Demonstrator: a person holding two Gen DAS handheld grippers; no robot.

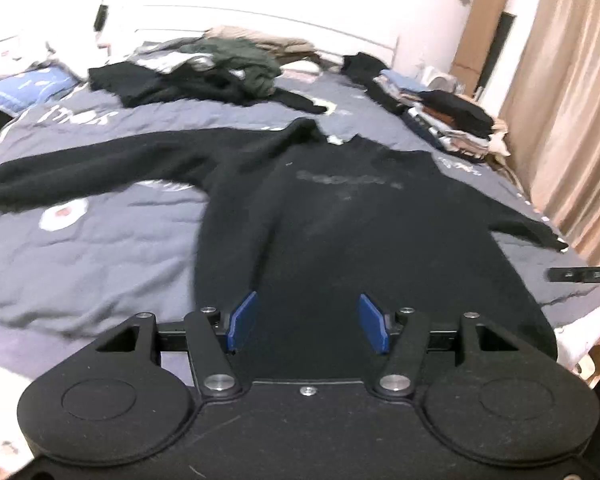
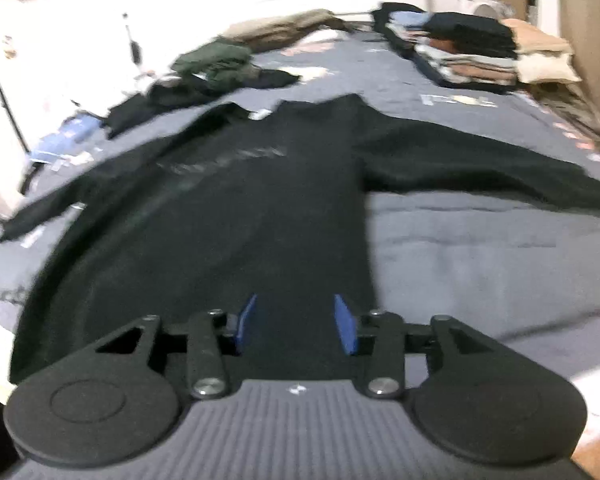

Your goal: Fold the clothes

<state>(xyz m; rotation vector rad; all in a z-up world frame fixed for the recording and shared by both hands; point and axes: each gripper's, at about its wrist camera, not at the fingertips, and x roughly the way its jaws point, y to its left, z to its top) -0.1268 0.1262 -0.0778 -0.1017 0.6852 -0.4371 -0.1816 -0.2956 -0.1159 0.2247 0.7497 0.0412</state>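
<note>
Left-wrist view: left gripper (image 1: 307,322), its blue-padded fingers (image 1: 242,320) spread apart and holding nothing, hovers over the near hem of a black long-sleeved sweatshirt (image 1: 340,220) lying flat, chest up, on a grey quilted bedcover (image 1: 80,264); sleeves extend to either side ahead. Beyond the collar sits a loose pile of dark and green clothes (image 1: 220,68); ahead right, a stack of folded garments (image 1: 452,120). Right-wrist view: right gripper (image 2: 296,324), likewise parted and empty, hangs over the same hem, the sweatshirt (image 2: 240,208) stretching forward, folded stack (image 2: 472,52) far ahead right.
</note>
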